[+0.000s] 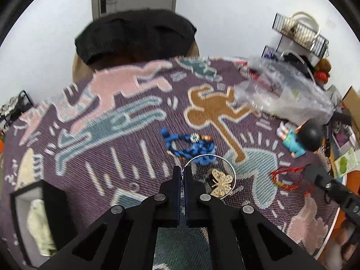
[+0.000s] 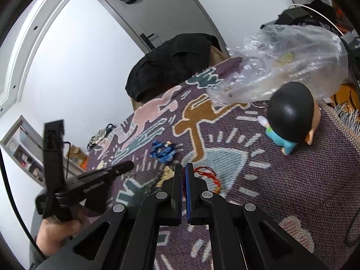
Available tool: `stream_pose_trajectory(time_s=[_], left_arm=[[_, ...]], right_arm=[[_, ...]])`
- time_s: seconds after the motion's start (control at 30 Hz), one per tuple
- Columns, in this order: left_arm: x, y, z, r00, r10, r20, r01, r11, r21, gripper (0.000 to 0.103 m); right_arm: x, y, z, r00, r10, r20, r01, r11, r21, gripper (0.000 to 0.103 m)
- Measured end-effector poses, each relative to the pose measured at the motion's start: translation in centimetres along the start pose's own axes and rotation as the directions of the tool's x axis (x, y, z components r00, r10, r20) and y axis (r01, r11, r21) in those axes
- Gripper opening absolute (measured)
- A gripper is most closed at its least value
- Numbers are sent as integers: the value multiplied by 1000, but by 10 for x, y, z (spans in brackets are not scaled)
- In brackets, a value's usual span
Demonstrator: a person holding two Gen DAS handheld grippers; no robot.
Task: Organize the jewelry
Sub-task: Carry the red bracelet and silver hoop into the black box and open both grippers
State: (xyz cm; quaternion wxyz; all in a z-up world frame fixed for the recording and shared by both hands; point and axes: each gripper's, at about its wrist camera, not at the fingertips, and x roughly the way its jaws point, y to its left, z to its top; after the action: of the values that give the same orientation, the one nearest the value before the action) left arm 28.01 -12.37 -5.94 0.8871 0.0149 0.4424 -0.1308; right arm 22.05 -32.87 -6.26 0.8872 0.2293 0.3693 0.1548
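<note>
Jaws of the left gripper (image 1: pixel 182 172) are clamped on a thin silver hoop (image 1: pixel 232 171), with a butterfly ornament (image 1: pixel 221 183) framed inside it. The right gripper (image 2: pixel 185 171) is pressed shut, empty, a red cord bracelet (image 2: pixel 208 175) lying at two o'clock.

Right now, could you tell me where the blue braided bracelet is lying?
In the left wrist view the blue braided bracelet lies mid-frame on the patterned cloth, just beyond the silver hoop, with the butterfly ornament nearer the camera.

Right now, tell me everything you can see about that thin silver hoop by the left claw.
The thin silver metal hoop is a plain, shiny wire ring, unbroken where it shows. The left claw is shut on its left edge. Through it show a cream butterfly ornament and the patterned woven rug. A blue braided cord bracelet lies just beyond it.
</note>
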Motion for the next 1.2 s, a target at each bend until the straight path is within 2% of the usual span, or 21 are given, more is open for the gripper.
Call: stream_pose_trajectory(time_s=[0.3, 0.63, 0.87, 1.03, 1.1, 1.2], left_arm=[[-61, 48, 1, 994, 46, 99, -41, 998, -52, 2], [-97, 114, -24, 987, 94, 128, -74, 986, -147, 2], [-107, 144, -47, 986, 87, 142, -58, 979, -194, 2], [-109, 159, -56, 991, 4, 136, 28, 972, -232, 4], [-108, 167, -60, 994, 16, 112, 14, 965, -262, 5], [-112, 180, -65, 992, 33, 122, 5, 955, -298, 6]], right_arm=[[2, 43, 2, 999, 37, 2, -37, 997, -68, 4], [15, 101, -8, 996, 83, -24, -85, 985, -148, 4], [25, 146, -14, 993, 104, -47, -112, 970, -215, 4], [33, 172, -21, 991, 118, -69, -132, 959, -252, 4], [38, 184, -25, 988, 126, -84, -144, 952, -270, 4], [44, 199, -29, 986, 135, -99, -159, 942, -295, 4]])
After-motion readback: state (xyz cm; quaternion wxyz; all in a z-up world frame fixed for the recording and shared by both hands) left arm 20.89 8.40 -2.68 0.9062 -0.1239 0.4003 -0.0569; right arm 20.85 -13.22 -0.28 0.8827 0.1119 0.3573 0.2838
